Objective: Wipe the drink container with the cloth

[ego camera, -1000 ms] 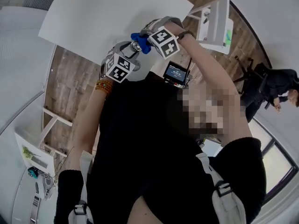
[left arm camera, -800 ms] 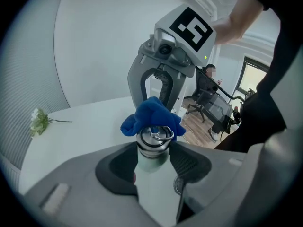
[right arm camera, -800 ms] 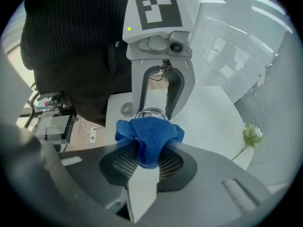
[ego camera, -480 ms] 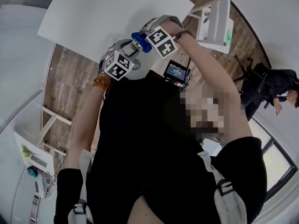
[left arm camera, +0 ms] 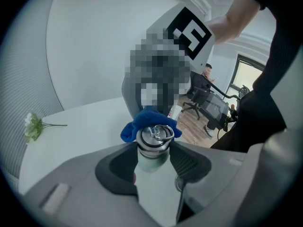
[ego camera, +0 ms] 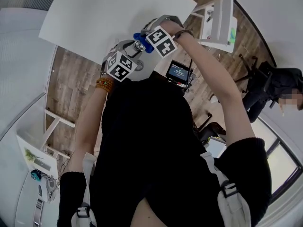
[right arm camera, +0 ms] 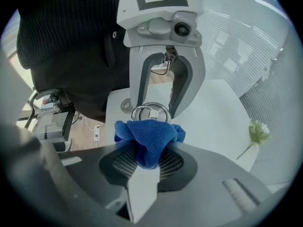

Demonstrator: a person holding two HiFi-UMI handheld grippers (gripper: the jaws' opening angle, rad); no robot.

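A pale green drink bottle (left arm camera: 151, 161) with a steel ring-topped lid (left arm camera: 154, 137) stands upright between the jaws of my left gripper (left arm camera: 152, 157), which is shut on it. A blue cloth (right arm camera: 150, 137) is bunched between the jaws of my right gripper (right arm camera: 149, 157), which is shut on it. The cloth (left arm camera: 141, 122) presses against the far side of the lid (right arm camera: 150, 112). In the head view both grippers meet over the edge of the white table, left gripper (ego camera: 132, 53) below, right gripper (ego camera: 147, 37) above, the cloth (ego camera: 141, 36) between them.
The white table (ego camera: 109, 13) lies under the grippers, with a flower sprig (left arm camera: 32, 126) on it. A small screen device (ego camera: 177, 73) hangs near my chest. White furniture (ego camera: 218, 25) stands beyond, and a seated person (ego camera: 279, 86) is at the right.
Both grippers have drifted slightly up and to the left together. The holds on the bottle and the cloth are unchanged.
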